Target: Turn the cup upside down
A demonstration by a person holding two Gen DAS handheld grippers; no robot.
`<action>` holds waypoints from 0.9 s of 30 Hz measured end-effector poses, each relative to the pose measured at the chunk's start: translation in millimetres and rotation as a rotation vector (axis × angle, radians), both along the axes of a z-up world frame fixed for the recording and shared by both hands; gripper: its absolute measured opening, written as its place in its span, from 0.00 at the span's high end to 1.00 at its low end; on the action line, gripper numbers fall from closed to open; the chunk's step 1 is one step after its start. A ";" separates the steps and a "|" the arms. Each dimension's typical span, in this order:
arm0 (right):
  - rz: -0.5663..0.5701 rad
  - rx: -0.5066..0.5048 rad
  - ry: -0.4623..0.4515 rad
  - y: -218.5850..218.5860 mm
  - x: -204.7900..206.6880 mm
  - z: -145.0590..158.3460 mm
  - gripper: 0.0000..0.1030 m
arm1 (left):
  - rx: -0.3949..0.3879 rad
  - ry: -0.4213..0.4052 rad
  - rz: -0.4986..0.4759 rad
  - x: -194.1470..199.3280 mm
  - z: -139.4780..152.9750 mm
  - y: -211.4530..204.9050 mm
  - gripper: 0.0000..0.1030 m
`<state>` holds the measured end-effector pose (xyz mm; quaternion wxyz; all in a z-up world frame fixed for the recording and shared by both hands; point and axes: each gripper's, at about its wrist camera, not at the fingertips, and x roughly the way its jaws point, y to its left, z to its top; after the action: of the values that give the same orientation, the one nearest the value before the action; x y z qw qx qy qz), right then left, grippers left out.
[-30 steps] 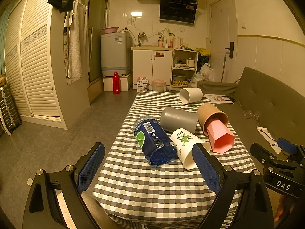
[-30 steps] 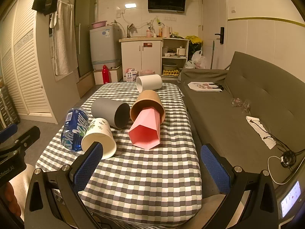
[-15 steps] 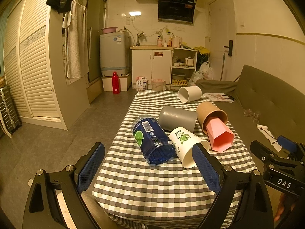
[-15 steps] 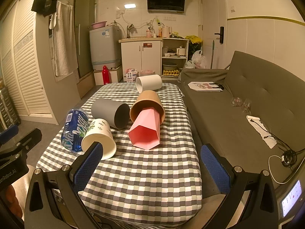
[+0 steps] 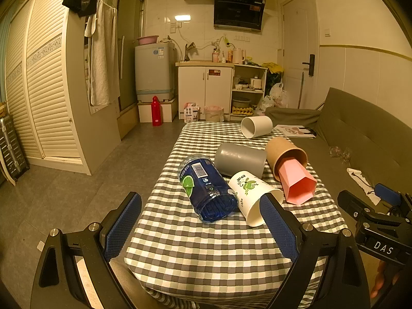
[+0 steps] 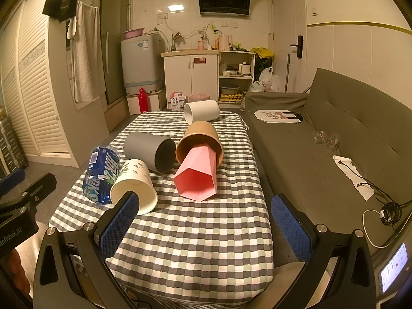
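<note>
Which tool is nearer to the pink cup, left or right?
Right. The right tool is open just short of the pink cup, almost facing it. The left tool is open further left, facing the bottle.

Small home flat — kitchen and living space in one room.
Washing machine (image 5: pixel 154 70), sink cabinet (image 5: pixel 205 87), range hood (image 5: pixel 238 13), sofa (image 6: pixel 347 128) — all domestic.

The pink cup's (image 6: pixel 197 176) base is hidden inside the brown cup (image 6: pixel 199 139).

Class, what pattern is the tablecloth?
Grey, white and pale green checks on the tablecloth, clearest in the right wrist view.
</note>
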<state>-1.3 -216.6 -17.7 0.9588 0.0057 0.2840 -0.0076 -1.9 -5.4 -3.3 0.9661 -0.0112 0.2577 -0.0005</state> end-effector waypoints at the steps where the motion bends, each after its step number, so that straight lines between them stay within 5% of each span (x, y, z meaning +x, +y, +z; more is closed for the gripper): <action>1: 0.000 -0.001 0.000 -0.1 -0.1 0.1 0.00 | 0.000 0.000 0.000 0.0 0.0 0.1 0.07; 27: 0.001 0.000 0.003 0.3 0.0 -1.6 0.00 | 0.002 0.002 0.000 0.3 -1.8 -0.4 0.07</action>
<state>-1.3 -216.2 -19.3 0.9584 0.0056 0.2853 -0.0073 -1.6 -5.8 -5.0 0.9659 -0.0104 0.2587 -0.0003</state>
